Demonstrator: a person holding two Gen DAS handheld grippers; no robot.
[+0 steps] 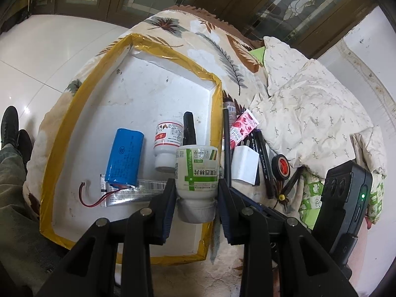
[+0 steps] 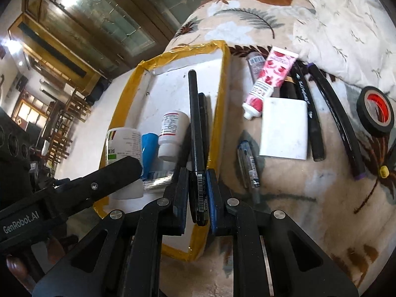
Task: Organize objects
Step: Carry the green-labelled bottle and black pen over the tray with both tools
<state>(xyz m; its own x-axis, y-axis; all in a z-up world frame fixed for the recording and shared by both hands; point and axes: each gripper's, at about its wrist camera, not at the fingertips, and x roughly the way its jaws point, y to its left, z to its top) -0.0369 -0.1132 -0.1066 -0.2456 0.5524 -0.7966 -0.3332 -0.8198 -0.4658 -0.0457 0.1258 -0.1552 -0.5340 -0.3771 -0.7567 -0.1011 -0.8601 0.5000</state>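
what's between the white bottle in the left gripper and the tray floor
Nothing visible blocks it. The left gripper holds the white bottle over the yellow-edged tray; the blue battery and small pill bottle lie further in.

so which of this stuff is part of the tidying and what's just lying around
In the job:
- green-label bottle, held in left gripper
- black pen, held in right gripper
- yellow-edged tray
- blue battery, already in tray
- pink tube, tape roll, still outside

Just lying about:
- floral blanket
- pillow
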